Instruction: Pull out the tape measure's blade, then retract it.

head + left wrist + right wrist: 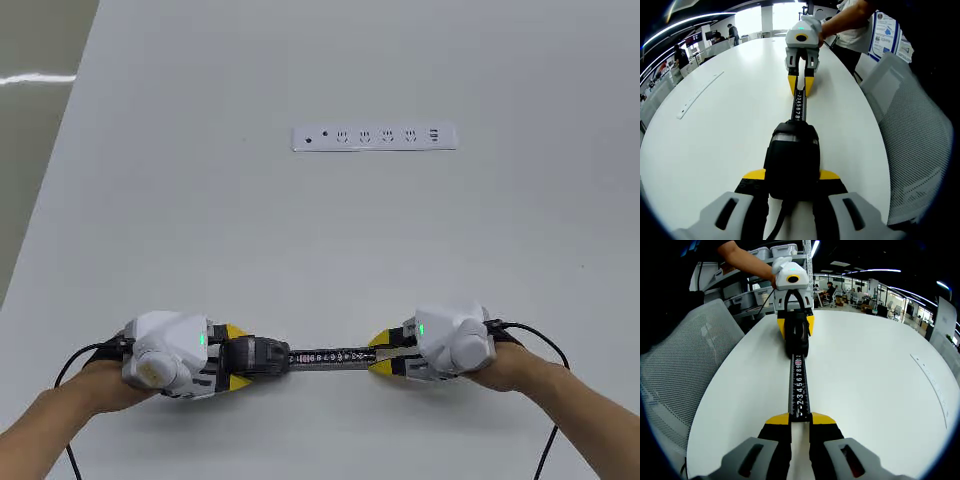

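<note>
A black tape measure case lies near the table's front edge, held between the yellow-tipped jaws of my left gripper, which is shut on it. In the left gripper view the case sits between the jaws. A short length of black blade with white numbers runs right from the case to my right gripper, which is shut on the blade's end. In the right gripper view the blade stretches from the jaws to the case, and my left gripper faces me.
A white power strip lies flat at the middle of the white table. Black cables trail from both grippers off the front edge. A mesh chair stands beside the table. Floor shows beyond the table's left edge.
</note>
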### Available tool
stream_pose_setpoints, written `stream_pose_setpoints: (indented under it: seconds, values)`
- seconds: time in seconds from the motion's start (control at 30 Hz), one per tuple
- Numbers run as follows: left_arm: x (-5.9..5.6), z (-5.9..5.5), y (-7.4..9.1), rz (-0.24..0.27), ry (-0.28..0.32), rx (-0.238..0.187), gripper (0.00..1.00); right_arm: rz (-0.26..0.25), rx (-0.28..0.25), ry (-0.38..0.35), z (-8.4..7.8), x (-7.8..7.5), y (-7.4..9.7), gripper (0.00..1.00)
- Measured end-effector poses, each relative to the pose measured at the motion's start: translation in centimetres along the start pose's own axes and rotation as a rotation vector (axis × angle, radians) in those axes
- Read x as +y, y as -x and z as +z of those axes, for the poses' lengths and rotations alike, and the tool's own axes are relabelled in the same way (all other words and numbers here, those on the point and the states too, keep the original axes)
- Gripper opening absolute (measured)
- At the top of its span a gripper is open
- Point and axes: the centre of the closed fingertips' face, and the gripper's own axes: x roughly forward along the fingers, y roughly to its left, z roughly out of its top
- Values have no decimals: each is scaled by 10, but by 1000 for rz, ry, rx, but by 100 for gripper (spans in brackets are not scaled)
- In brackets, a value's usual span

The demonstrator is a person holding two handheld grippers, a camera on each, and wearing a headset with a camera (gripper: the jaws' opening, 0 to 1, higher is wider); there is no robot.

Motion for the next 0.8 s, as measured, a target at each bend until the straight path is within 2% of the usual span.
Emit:
stream_pose_setpoints:
  seconds: [0.8]
  values:
    - [0, 0, -1, -2, -2, 8, 30, -6, 5, -9, -10, 1, 12, 10]
